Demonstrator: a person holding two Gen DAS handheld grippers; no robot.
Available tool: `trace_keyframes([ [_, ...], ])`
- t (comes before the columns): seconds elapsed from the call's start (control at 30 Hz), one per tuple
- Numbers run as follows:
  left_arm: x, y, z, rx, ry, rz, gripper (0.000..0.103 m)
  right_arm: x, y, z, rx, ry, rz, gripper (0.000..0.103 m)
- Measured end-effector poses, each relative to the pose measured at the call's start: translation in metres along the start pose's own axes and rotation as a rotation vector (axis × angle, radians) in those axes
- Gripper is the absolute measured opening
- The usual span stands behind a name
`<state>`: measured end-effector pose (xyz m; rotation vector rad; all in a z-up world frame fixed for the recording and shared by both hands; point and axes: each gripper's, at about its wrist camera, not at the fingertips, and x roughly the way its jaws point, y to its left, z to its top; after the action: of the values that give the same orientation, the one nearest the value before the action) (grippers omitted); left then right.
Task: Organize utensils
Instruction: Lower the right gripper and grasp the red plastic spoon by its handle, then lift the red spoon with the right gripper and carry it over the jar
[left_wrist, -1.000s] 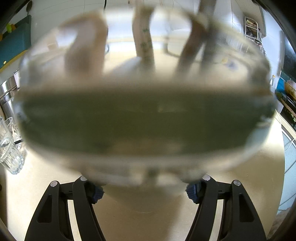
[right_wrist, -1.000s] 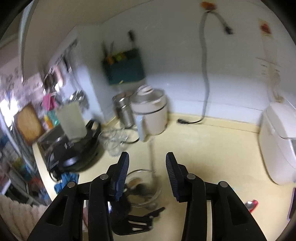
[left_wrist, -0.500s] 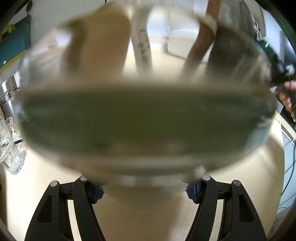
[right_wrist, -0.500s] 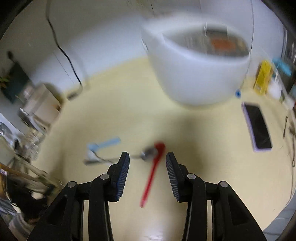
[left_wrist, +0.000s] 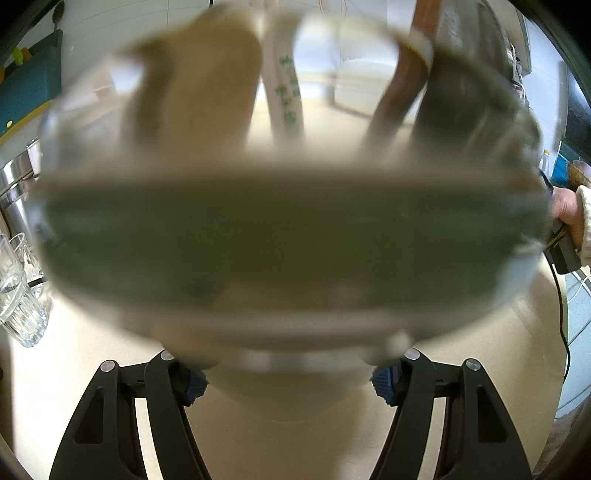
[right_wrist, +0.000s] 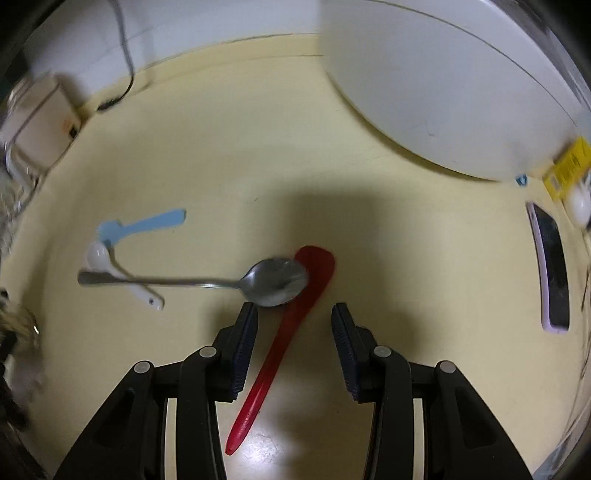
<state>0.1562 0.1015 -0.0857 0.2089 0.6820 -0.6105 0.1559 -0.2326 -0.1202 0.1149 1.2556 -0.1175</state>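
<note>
— Utensils on the counter first: where do they lie?

— Red spoon (right_wrist: 295, 325) lies on the cream countertop (right_wrist: 240, 155) straight below my right gripper (right_wrist: 294, 345), its handle running down between my two fingers (right_wrist: 243, 347), which stand apart on either side and touch nothing. A metal spoon (right_wrist: 275, 282) rests its bowl against the red one's bowl, handle stretching left. Its far end crosses a white ceramic spoon (right_wrist: 110, 269), and a pale blue spoon (right_wrist: 147, 223) lies just beyond that one.

— And the rest?

— Already standing in the clear glass jar (left_wrist: 291, 236) that my left gripper (left_wrist: 291, 380) clamps by its lower wall, blue pads pressed on both sides. Up close and blurred, I make out a wide wooden handle (left_wrist: 218, 81), a white one with green print (left_wrist: 286, 92), a brown one (left_wrist: 402, 81) and a dark grey one (left_wrist: 461, 88) leaning against the rim.

— What surrounds them?

— A large white appliance (right_wrist: 443, 81) sits behind the spoons, a phone (right_wrist: 552, 266) lies well off to the right, a yellow pack (right_wrist: 569, 166) near it. Beside the jar, ribbed drinking glasses (left_wrist: 18, 295) stand at left; at right, a hand (left_wrist: 567, 214) in a knit sleeve grips the other tool.
</note>
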Motion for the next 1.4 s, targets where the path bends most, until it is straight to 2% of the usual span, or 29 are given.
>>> trace_keyframes([
  [0.07,0.0,0.0,0.0,-0.001,0.001,0.0,0.072,-0.006,0.009,-0.007,-0.043,-0.019,0.005,0.027],
  [0.1,0.0,0.0,0.0,-0.002,0.001,-0.001,0.072,-0.01,0.012,-0.014,-0.061,-0.028,0.019,0.015],
  [0.13,0.0,0.0,0.0,-0.002,0.001,-0.001,0.072,-0.013,0.015,-0.019,-0.067,-0.031,0.028,0.012],
  [0.47,-0.001,0.006,0.002,-0.01,0.003,-0.015,0.072,-0.046,0.05,-0.088,-0.139,0.006,0.195,0.01],
  [0.6,-0.001,0.011,0.004,-0.016,0.003,-0.025,0.072,-0.056,0.052,-0.107,-0.151,0.02,0.153,0.013],
  [0.7,0.0,0.017,0.003,-0.018,0.002,-0.029,0.072,-0.056,0.051,-0.108,-0.146,0.002,0.085,0.027],
  [0.83,0.002,0.023,0.004,-0.02,0.002,-0.033,0.072,-0.048,0.055,-0.093,-0.15,-0.022,0.05,0.034],
  [0.97,0.001,0.024,0.004,-0.02,0.002,-0.032,0.072,-0.042,0.059,-0.081,-0.157,-0.043,0.056,0.034],
  [1.0,0.001,0.024,0.004,-0.02,0.002,-0.032,0.072,-0.041,0.058,-0.079,-0.151,-0.043,0.057,0.033],
  [1.03,0.001,0.024,0.003,-0.02,0.002,-0.032,0.072,-0.042,0.056,-0.078,-0.149,-0.043,0.055,0.023],
  [1.1,0.002,0.026,0.004,-0.019,0.002,-0.031,0.072,-0.043,0.051,-0.079,-0.146,-0.037,0.058,0.01],
  [1.23,0.001,0.026,0.003,-0.019,0.002,-0.031,0.072,-0.046,0.039,-0.08,-0.05,-0.05,0.11,0.006],
  [1.4,0.001,0.027,0.003,-0.019,0.002,-0.031,0.072,-0.086,0.025,-0.085,0.05,-0.149,0.203,0.006],
])
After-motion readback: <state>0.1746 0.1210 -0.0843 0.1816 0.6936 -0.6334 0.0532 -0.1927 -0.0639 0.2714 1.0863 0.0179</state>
